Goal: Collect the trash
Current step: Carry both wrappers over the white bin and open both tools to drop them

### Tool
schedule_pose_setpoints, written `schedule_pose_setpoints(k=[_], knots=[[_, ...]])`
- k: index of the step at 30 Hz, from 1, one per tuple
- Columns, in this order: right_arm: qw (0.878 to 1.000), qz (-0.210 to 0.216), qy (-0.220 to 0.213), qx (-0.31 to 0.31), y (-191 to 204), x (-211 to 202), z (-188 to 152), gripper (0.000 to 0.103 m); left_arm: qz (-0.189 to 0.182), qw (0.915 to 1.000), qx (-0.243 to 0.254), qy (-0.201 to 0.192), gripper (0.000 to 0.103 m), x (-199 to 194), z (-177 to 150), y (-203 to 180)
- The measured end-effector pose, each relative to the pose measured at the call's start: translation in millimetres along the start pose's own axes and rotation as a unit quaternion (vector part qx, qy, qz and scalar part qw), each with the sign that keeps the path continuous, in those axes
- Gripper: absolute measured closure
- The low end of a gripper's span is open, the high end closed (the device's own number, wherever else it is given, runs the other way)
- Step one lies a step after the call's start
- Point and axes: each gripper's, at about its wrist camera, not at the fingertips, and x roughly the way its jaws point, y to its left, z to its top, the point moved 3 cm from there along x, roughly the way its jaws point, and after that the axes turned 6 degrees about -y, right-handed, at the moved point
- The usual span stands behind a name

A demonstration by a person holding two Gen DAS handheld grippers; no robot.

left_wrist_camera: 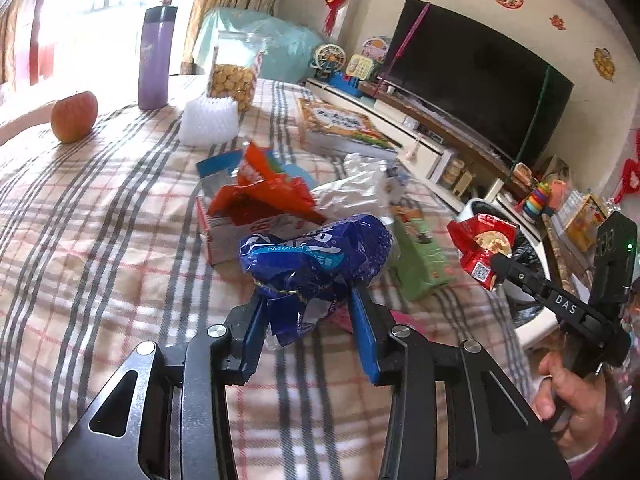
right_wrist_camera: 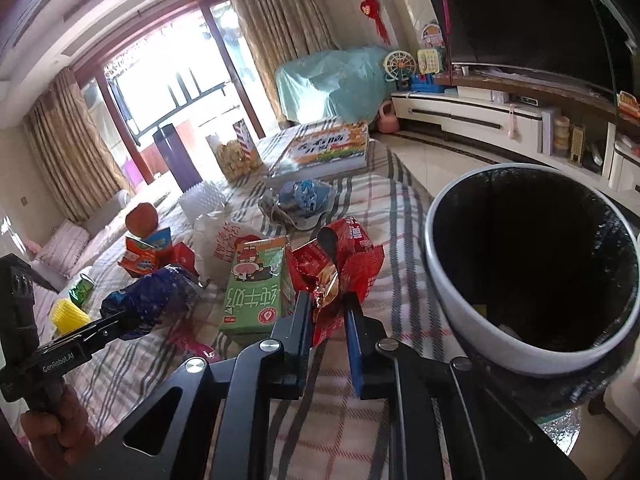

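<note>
My left gripper [left_wrist_camera: 308, 300] is shut on a crumpled blue plastic wrapper [left_wrist_camera: 316, 252], held above the plaid table; it also shows in the right wrist view [right_wrist_camera: 152, 300]. My right gripper [right_wrist_camera: 326, 304] is shut on a crumpled red snack wrapper [right_wrist_camera: 340, 264], just left of the white trash bin [right_wrist_camera: 440, 280] with a black liner. The red wrapper [left_wrist_camera: 482, 242] also shows in the left wrist view, by the bin [left_wrist_camera: 474, 206]. More trash lies on the table: a green milk carton [right_wrist_camera: 254, 288], an orange wrapper [left_wrist_camera: 264, 188], a white plastic bag [left_wrist_camera: 352, 192].
An apple [left_wrist_camera: 74, 116], a purple bottle [left_wrist_camera: 154, 60], a white foam net [left_wrist_camera: 208, 122], a biscuit jar [left_wrist_camera: 234, 76] and a book [left_wrist_camera: 340, 128] sit farther back on the table. A TV [left_wrist_camera: 472, 80] and cabinet stand to the right.
</note>
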Motion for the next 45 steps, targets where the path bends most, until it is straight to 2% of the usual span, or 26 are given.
schedule_pose_setpoints(k=[8, 21, 45], knots=[[1.0, 0.006, -0.016, 0.013, -7, -27, 1, 0.087, -0.033, 0.9991, 0.025, -0.001, 0.065, -6, -1, -38], [0.999, -0.004, -0.027, 0.029, -26, -48, 1, 0.087, -0.061, 0.997, 0.047, 0.01, 0.065, 6, -3, -75], [0.995, -0.054, -0.054, 0.065, -89, -78, 12, 0.087, -0.104, 0.9889, 0.103, 0.026, 0.065, 39, 8, -160]])
